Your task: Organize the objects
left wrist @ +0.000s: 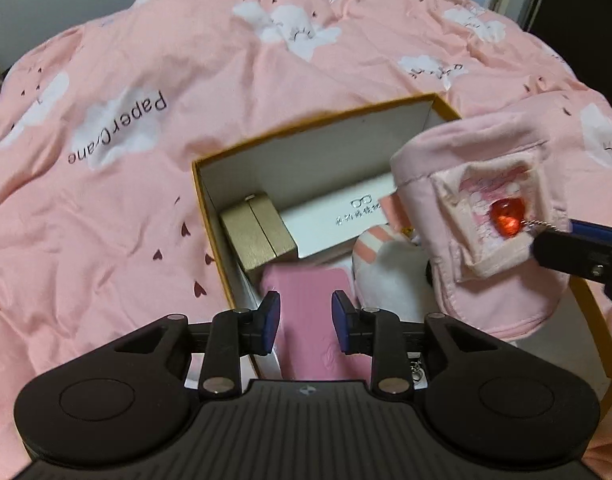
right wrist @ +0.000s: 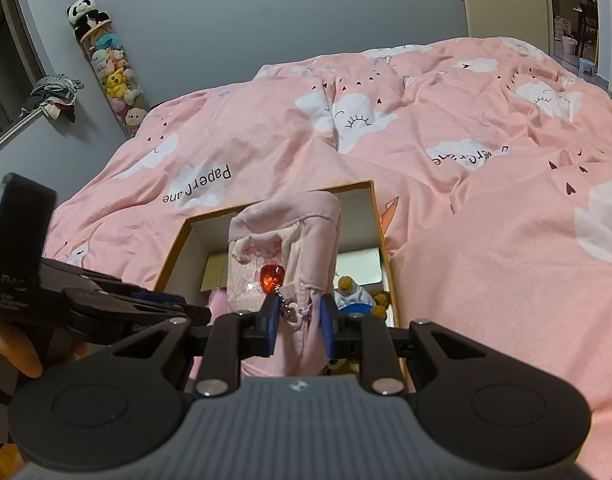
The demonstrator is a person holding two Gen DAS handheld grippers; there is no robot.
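Note:
An open cardboard box (left wrist: pixel 210 216) with yellow rims lies on the pink bed cover; it also shows in the right wrist view (right wrist: pixel 174 248). Inside are a gold case (left wrist: pixel 258 236), a white glasses box (left wrist: pixel 334 216), a pink flat item (left wrist: pixel 310 320) and a white plush (left wrist: pixel 390 272). My right gripper (right wrist: pixel 297 320) is shut on a pink fabric pouch (right wrist: pixel 294 236) with a red heart charm (right wrist: pixel 272 278), held above the box; the pouch also shows in the left wrist view (left wrist: pixel 478 240). My left gripper (left wrist: pixel 305 322) is open and empty, over the pink flat item at the box's near end.
The pink cloud-print duvet (left wrist: pixel 146 160) surrounds the box on all sides. A tall tube of plush toys (right wrist: pixel 114 76) stands against the grey wall at the far left. A doorway (right wrist: pixel 574 20) is at the far right. A small doll (right wrist: pixel 352 288) lies in the box's right part.

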